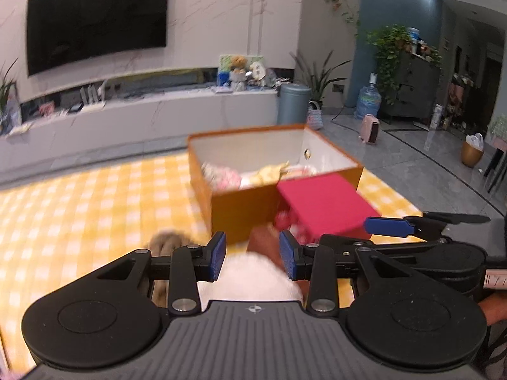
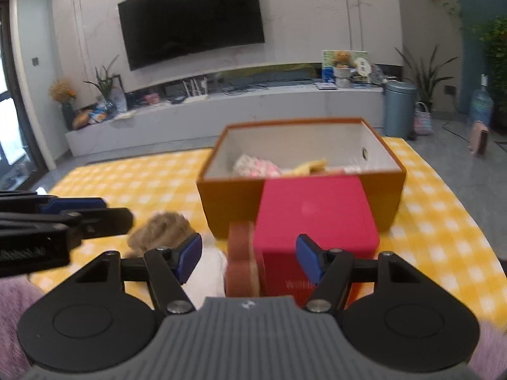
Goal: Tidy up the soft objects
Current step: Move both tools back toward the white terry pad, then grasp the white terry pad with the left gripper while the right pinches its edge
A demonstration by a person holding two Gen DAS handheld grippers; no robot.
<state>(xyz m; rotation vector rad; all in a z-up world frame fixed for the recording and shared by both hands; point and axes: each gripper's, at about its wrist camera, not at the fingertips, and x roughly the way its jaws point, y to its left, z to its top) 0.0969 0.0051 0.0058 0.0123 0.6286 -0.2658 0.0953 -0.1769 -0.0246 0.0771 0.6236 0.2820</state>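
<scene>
An open orange box (image 1: 240, 209) (image 2: 228, 199) stands on the yellow checked cloth and holds pink and yellow soft items (image 1: 221, 174) (image 2: 256, 166). A red box (image 1: 326, 202) (image 2: 313, 215) stands against its front. A white plush with a brown furry head (image 2: 161, 231) (image 1: 164, 240) lies in front. A brown heart-shaped soft piece (image 2: 242, 259) leans on the red box. My left gripper (image 1: 252, 255) is open above the white plush (image 1: 250, 275). My right gripper (image 2: 248, 258) is open around the brown piece and the red box's near corner.
The yellow checked cloth (image 1: 79, 215) (image 2: 443, 228) covers the surface. Behind are a long TV cabinet (image 2: 253, 110), a wall TV, a grey bin (image 1: 293, 103), plants and a water bottle. The right gripper's finger (image 1: 389, 226) shows at the right of the left wrist view.
</scene>
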